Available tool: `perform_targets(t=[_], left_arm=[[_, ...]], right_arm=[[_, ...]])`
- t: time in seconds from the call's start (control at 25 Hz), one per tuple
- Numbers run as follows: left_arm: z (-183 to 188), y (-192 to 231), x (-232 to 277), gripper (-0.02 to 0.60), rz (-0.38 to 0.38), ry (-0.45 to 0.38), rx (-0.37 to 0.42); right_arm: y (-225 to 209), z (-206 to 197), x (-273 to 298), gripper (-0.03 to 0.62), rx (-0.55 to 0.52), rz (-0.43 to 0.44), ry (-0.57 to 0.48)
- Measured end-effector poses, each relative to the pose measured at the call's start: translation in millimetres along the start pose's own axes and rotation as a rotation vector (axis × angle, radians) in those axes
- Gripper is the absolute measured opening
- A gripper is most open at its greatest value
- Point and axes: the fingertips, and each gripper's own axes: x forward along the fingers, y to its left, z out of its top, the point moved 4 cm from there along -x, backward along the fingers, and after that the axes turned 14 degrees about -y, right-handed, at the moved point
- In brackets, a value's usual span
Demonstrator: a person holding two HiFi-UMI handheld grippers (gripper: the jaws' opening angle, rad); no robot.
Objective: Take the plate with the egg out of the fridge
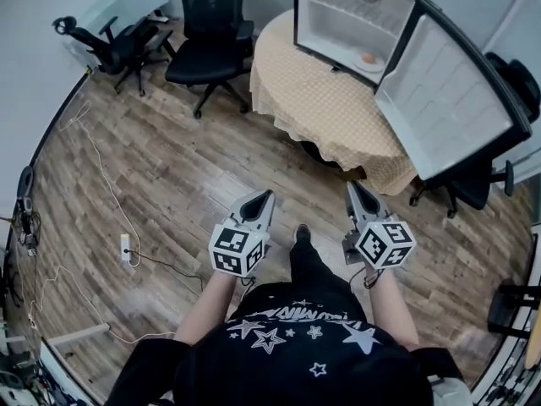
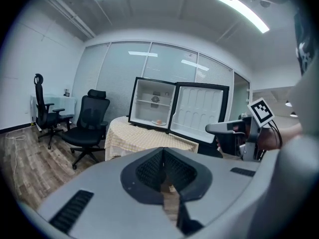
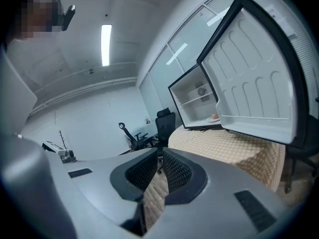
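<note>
Head view first: I'm looking steeply down at the wooden floor [image 1: 194, 167], with the left gripper [image 1: 263, 200] and the right gripper [image 1: 360, 194] out in front of the person's dark shirt. Both are well short of the counter [image 1: 317, 100] under its checked cloth. The mini fridge [image 1: 347, 7] stands on it with the door [image 1: 444, 100] swung wide. On the fridge's bottom level I see the plate with the egg [image 1: 368, 58], small, with the plate rim barely readable. From up here I can't judge either set of jaws.

Left gripper view: the left gripper's [image 2: 163, 169] jaws are together at the tips, with nothing between them. Beyond them the fridge [image 2: 153, 103] sits well away and the plate with the egg [image 2: 159, 122] is a tiny pale speck inside. The right gripper [image 2: 215, 128] pokes in from the right, its rear half lost behind the housing. Two office chairs [image 2: 89, 126] stand to the left.

Right gripper view: the right gripper's [image 3: 159, 171] jaws are closed to a sliver and empty. The door [image 3: 254, 83] fills the right side and covers part of the fridge [image 3: 194, 101]. The plate with the egg [image 3: 214, 117] peeks out just past the door's edge.
</note>
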Motion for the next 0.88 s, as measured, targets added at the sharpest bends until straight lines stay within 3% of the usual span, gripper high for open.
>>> perform_targets(t=[0.24, 0.6, 0.88], left_arm=[[20.7, 32.2, 51.7, 0.006, 0.025, 0.014, 0.037], [45.7, 42.2, 156.8, 0.006, -0.009, -0.012, 0.074], [55.4, 55.4, 198.6, 0.006, 0.034, -0.017, 0.096]], right_arm=[[-22.8, 18.5, 68.8, 0.046, 0.023, 0.038, -0.019], [-97.0, 35.6, 137.3, 0.046, 0.052, -0.013, -0.023], [-130.7, 50.0, 182.9, 0.046, 0.066, 0.013, -0.044]])
